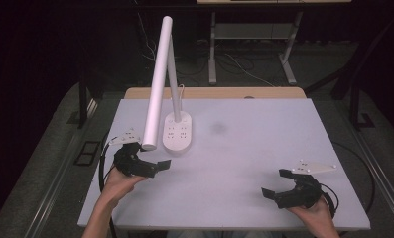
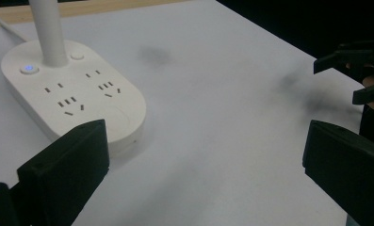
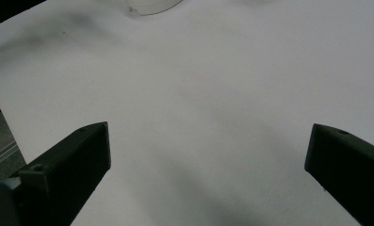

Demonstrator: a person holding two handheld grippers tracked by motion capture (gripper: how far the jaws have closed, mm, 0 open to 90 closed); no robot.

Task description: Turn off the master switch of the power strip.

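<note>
A white desk lamp [image 1: 160, 84] at the upper left of the high view looks like smooth plastic with a soft sheen, on its tube head and on its oval base [image 2: 71, 94] alike. The worktop [image 1: 244, 148] has a matt, pale grey-white cover with faint dark smudges; a wood-coloured edge shows along its far side. Both tongs, left [image 1: 155, 154] and right [image 1: 277, 182], are matt black, plastic-looking.
</note>
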